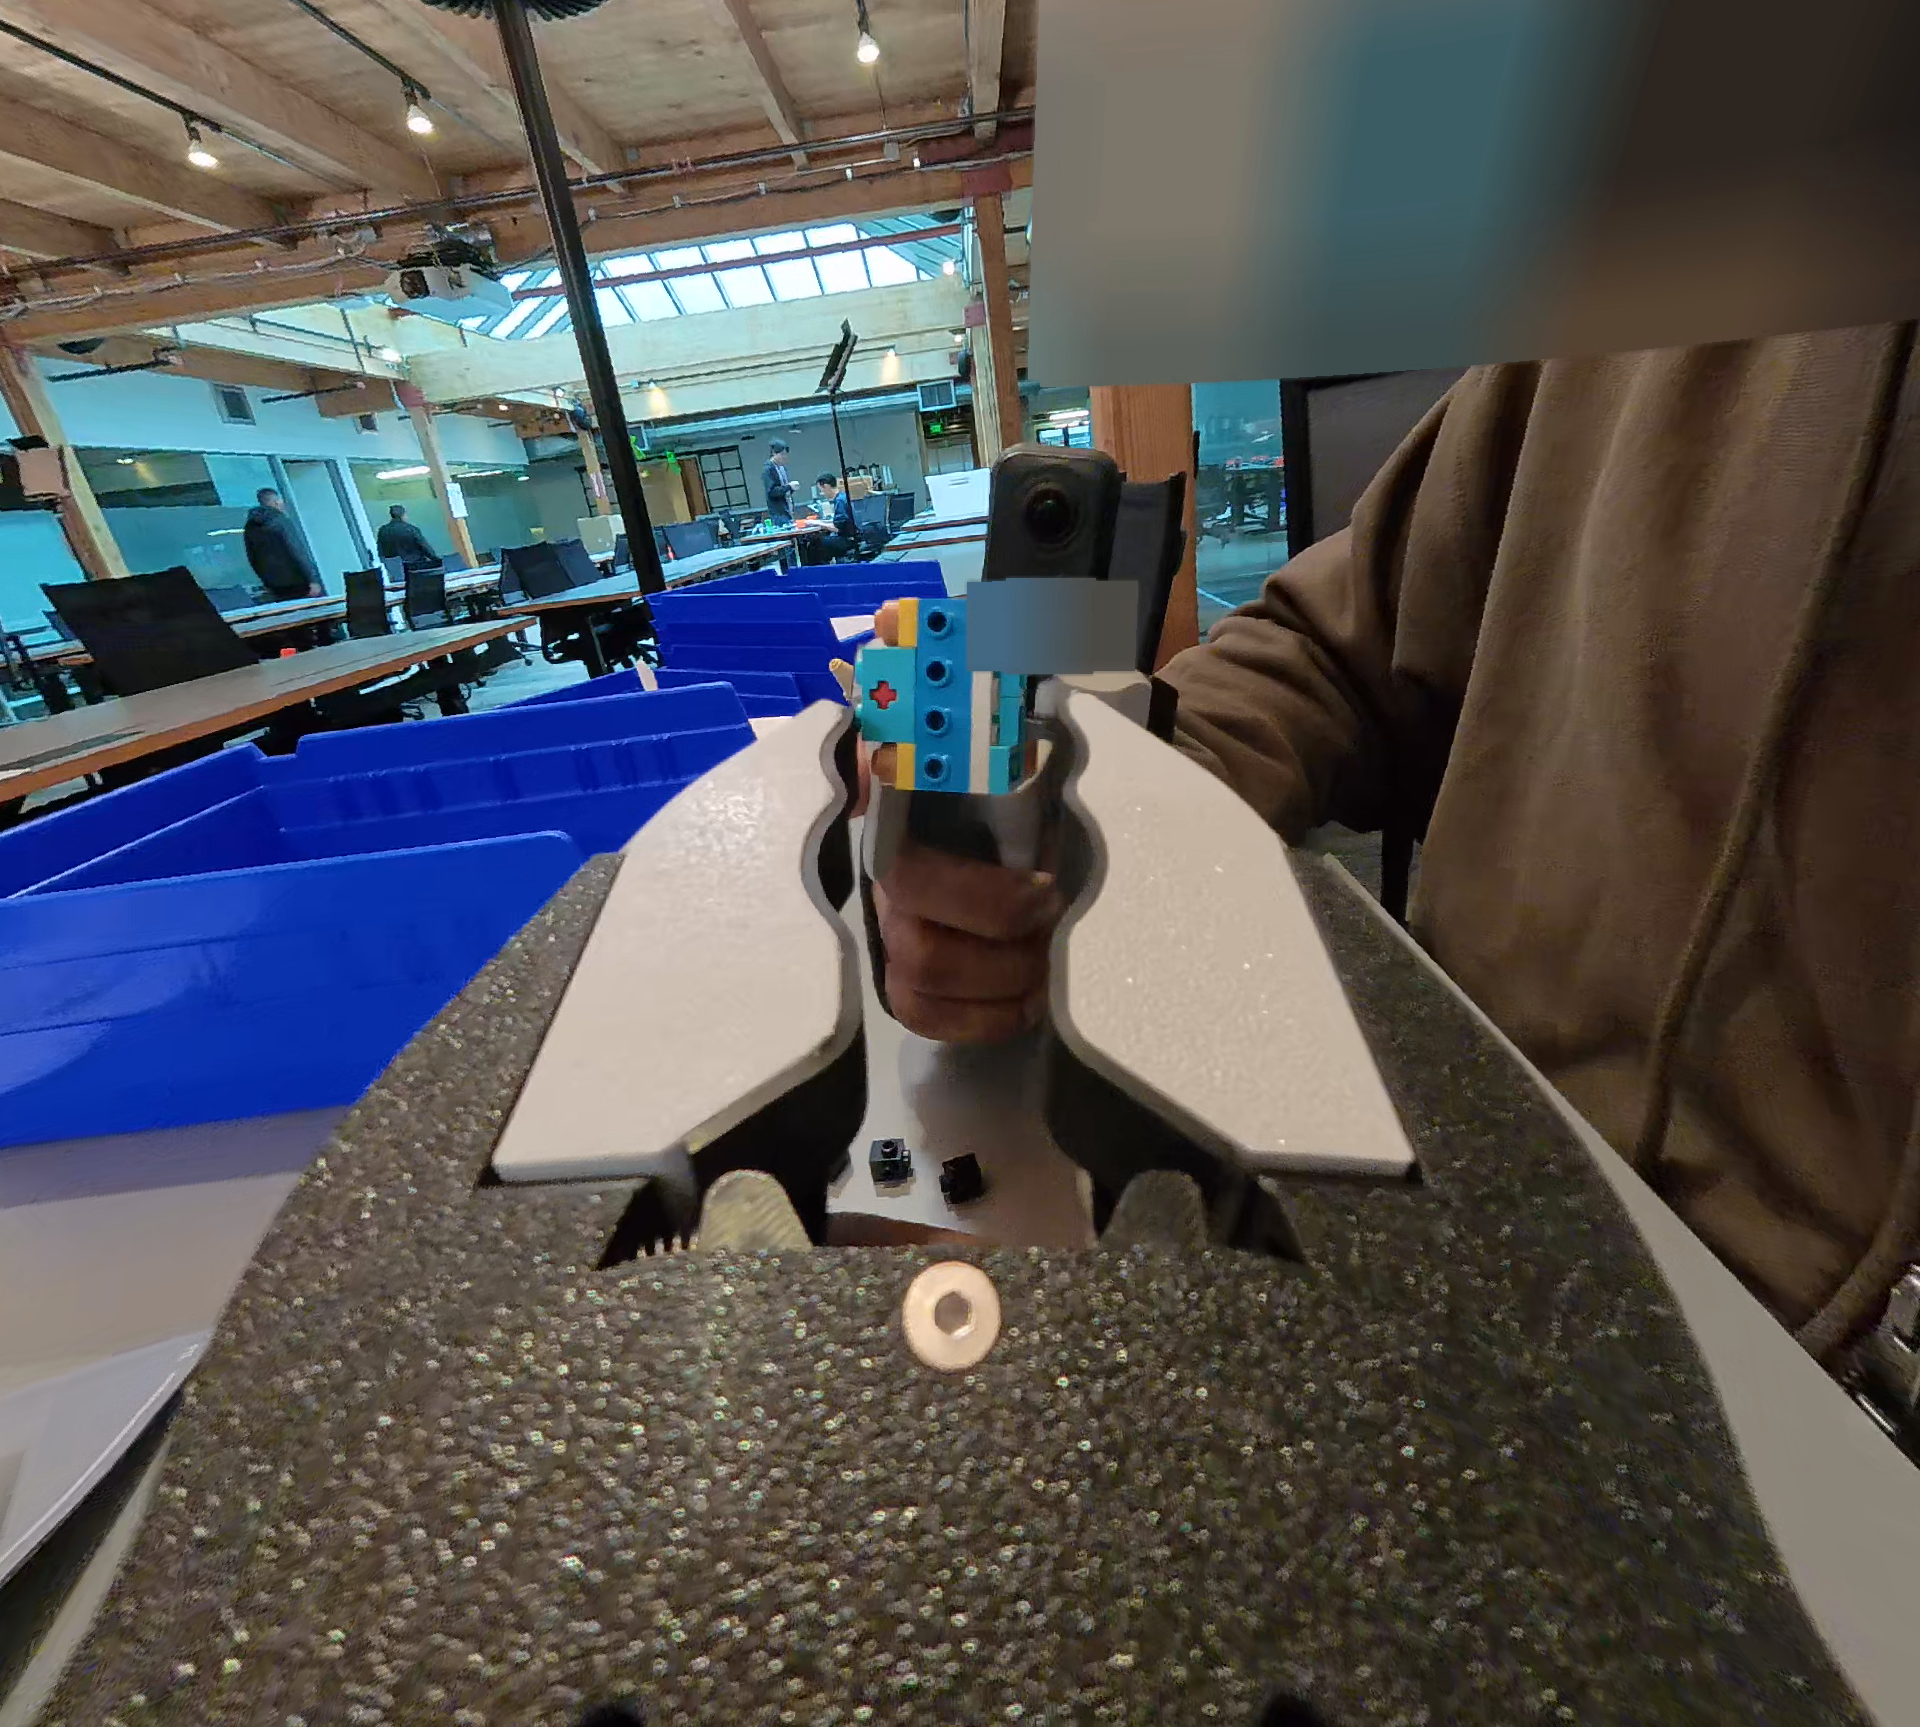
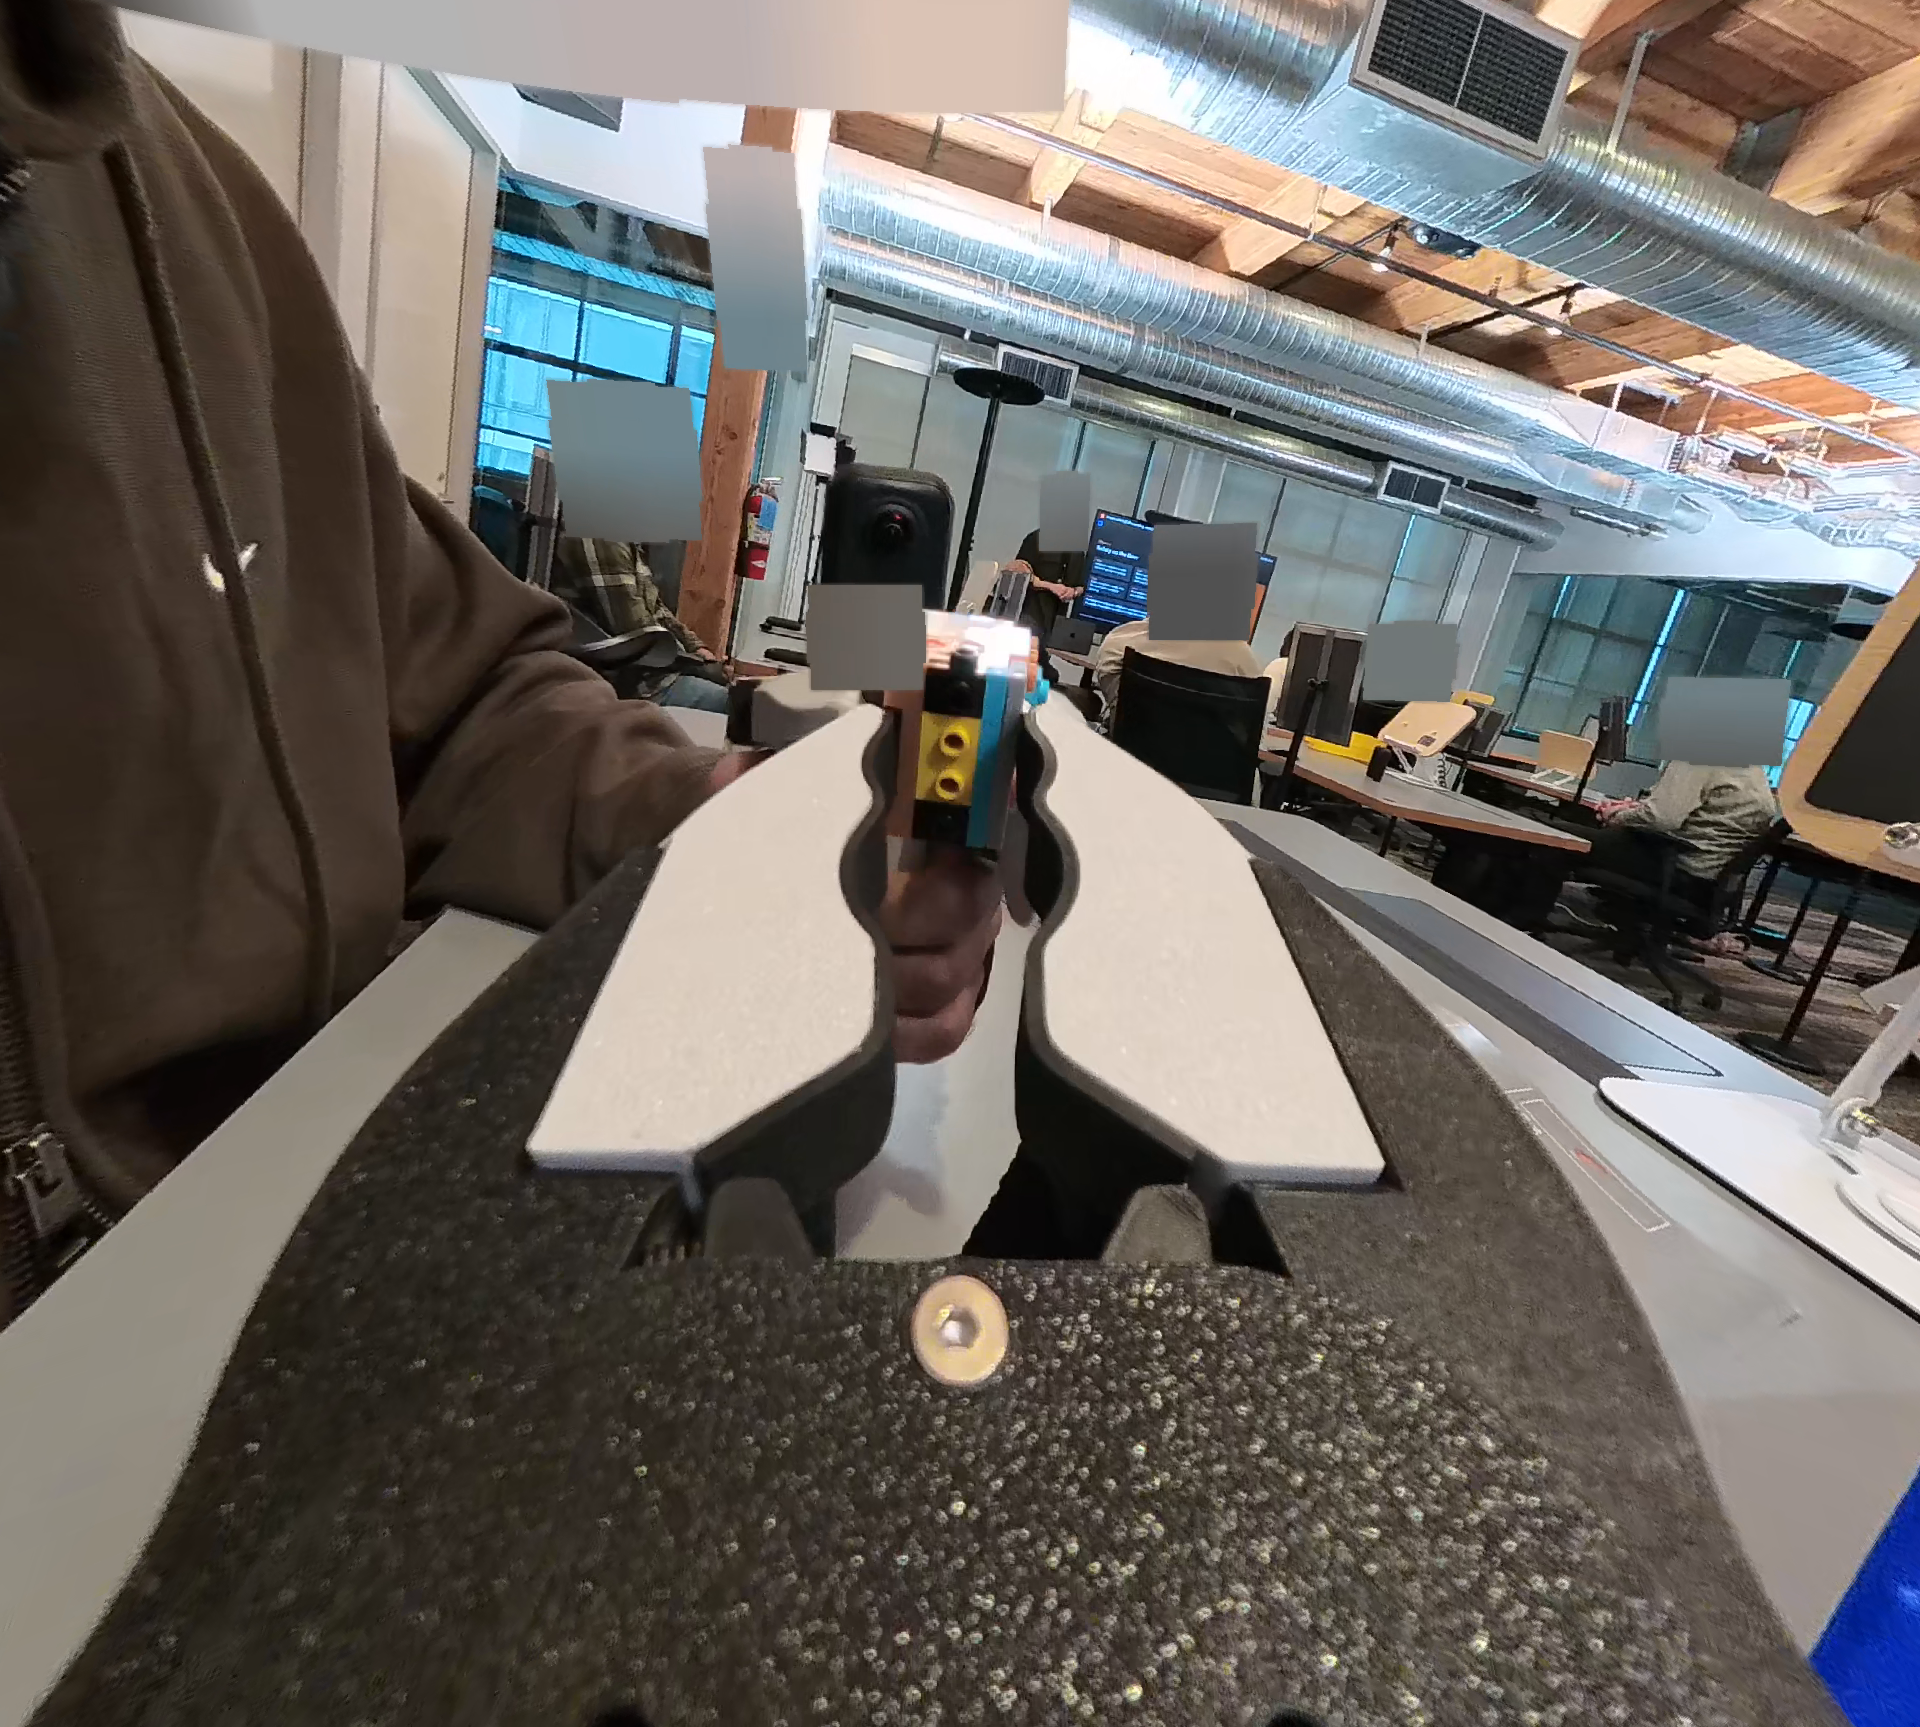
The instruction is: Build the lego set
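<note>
A small lego build (image 1: 935,711) of blue, turquoise, yellow and orange bricks is held up in the air between the two grippers, which face each other. My left gripper (image 1: 954,719) has its grey fingertips closed against the sides of the build. My right gripper (image 2: 954,727) is shut on the same build (image 2: 961,758), seen from its yellow and black side. The right gripper's camera (image 1: 1049,514) and the hand (image 1: 966,939) holding it show beyond the build. The left gripper's camera (image 2: 888,534) shows beyond it in the right wrist view. Two small black bricks (image 1: 891,1163) lie on the table below.
Several blue bins (image 1: 312,908) stand to the left on the grey table (image 1: 94,1262). The person in a brown hoodie (image 1: 1610,742) sits close behind the grippers. A white pad (image 2: 1725,1147) and a lamp base lie at the right. Desks, chairs and people fill the room behind. My two grippers' fingertips are within a few centimetres of each other.
</note>
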`<state>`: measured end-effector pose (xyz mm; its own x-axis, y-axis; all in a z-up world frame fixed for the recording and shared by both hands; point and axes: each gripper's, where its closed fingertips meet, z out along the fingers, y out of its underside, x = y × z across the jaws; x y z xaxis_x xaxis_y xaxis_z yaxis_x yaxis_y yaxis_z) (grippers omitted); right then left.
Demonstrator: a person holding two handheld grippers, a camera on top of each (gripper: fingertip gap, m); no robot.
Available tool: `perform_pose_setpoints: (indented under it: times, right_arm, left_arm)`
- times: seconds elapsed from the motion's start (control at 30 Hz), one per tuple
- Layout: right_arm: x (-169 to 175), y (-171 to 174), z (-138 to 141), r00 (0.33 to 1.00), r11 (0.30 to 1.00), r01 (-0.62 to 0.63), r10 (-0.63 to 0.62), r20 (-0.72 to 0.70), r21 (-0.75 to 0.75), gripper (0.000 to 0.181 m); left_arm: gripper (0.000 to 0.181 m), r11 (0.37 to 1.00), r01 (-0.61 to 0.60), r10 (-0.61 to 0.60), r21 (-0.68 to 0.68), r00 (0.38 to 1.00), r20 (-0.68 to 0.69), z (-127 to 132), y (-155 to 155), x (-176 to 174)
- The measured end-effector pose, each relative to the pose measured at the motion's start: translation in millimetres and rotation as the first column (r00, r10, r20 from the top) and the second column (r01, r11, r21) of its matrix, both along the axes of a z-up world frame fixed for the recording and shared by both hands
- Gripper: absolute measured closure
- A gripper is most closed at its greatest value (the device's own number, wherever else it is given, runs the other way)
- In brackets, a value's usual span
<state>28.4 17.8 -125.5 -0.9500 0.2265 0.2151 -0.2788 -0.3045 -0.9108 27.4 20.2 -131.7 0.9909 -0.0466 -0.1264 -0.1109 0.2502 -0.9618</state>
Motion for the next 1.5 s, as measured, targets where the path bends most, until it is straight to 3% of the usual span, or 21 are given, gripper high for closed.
perform_pose_setpoints:
  times: [0.37,0.8,1.23,1.5]
  right_arm:
    - [-2,-1,-1,0.999,0.999,-0.035,0.035,0.019,-0.017,0.16]
    - [-22,-2,-12,0.997,0.999,0.036,-0.038,0.065,0.035,0.158]
    - [-19,-4,-17,0.999,0.998,0.004,-0.007,0.054,0.065,0.159]
    - [-16,-3,-17,0.996,0.996,-0.053,0.047,0.077,0.068,0.16]
  left_arm:
    - [0.147,0.999,-0.031,0.03,-0.026,0.999,-0.031,-2,0,-2]
    - [0.153,0.972,-0.2,0.183,-0.127,0.974,-0.131,-8,-4,-22]
    - [0.153,0.968,-0.175,0.149,-0.179,0.977,-0.154,-12,-7,-20]
    - [0.15,0.966,-0.208,0.164,-0.152,0.952,-0.258,-10,-5,-16]
